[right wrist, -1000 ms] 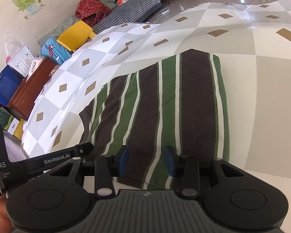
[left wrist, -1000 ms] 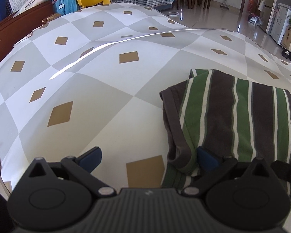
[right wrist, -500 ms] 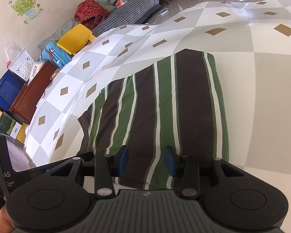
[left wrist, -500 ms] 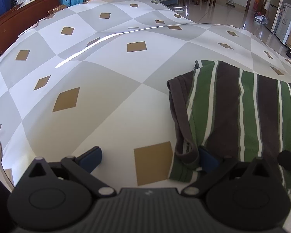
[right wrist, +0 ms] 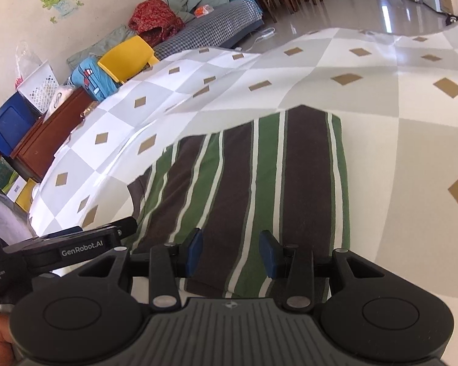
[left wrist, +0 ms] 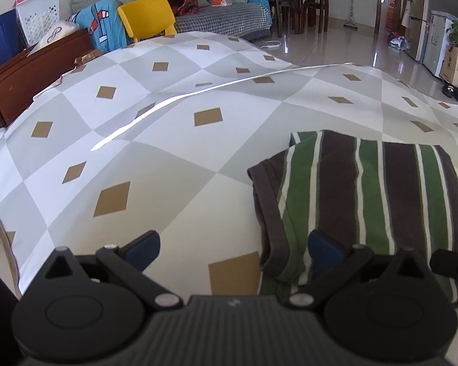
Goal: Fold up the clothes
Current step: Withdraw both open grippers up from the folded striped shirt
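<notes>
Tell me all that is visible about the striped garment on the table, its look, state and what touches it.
The striped garment is soft knit cloth with dark brown and green bands split by thin white lines, and a plain brown hem along its left edge. It lies folded into a flat, thick rectangle on the checked tablecloth. The left gripper stands open at its near left corner; the right gripper stands open over its near edge. Neither grips it.

One folded green-and-brown striped shirt [left wrist: 363,195] lies on one surface under one diamond-patterned cloth [left wrist: 155,158]. Two claws show: the left claw [left wrist: 233,248] and the right claw [right wrist: 230,251]. Beyond stand one yellow chair [left wrist: 146,18], one white perforated basket [left wrist: 41,15] and one blue bin [right wrist: 7,120].
</notes>
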Tool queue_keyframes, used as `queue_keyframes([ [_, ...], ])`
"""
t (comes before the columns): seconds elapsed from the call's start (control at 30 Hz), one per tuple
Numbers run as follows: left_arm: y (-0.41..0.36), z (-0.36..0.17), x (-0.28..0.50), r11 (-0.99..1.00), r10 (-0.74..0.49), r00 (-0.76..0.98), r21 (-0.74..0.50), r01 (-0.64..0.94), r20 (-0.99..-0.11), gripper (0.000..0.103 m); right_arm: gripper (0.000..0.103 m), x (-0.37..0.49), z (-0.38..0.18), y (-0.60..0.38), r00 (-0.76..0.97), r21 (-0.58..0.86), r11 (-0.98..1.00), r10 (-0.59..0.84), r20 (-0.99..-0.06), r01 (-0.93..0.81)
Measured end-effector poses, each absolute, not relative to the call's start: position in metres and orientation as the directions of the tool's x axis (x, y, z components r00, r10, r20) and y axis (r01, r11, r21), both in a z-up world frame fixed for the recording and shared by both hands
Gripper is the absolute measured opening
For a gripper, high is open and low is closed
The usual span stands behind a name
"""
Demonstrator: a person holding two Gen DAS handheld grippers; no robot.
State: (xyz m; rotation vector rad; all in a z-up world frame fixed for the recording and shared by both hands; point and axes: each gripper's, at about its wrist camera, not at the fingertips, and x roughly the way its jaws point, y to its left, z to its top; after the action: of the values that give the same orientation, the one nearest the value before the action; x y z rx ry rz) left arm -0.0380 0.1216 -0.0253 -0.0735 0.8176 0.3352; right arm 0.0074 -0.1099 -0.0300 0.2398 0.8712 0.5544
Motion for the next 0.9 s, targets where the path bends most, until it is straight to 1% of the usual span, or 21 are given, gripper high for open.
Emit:
queue_keyframes([
  [0.1, 0.114, -0.021, -0.034, 0.955, 0.244, 0.657, 0.060, -0.290, -0.714, 0.103, 0.039, 0.008, -0.023, -0.116, 0.563, 0.428, 0.835, 0.549, -0.617, -0.346],
  [0.17, 0.114, -0.022, -0.031, 0.959, 0.219, 0.658, 0.034, -0.282, -0.721, 0.103, 0.040, 0.009, -0.019, -0.120, 0.595, 0.415, 0.846, 0.531, -0.603, -0.335],
  [0.37, 0.114, -0.028, -0.023, 0.961, 0.171, 0.654, -0.022, -0.276, -0.737, 0.103, 0.041, 0.020, -0.022, -0.129, 0.624, 0.435, 0.852, 0.514, -0.589, -0.292],
  [0.9, 0.104, -0.040, -0.007, 0.968, 0.154, 0.653, -0.020, -0.252, -0.742, 0.103, 0.041, 0.044, -0.028, -0.125, 0.642, 0.501, 0.821, 0.543, -0.541, -0.273],
])
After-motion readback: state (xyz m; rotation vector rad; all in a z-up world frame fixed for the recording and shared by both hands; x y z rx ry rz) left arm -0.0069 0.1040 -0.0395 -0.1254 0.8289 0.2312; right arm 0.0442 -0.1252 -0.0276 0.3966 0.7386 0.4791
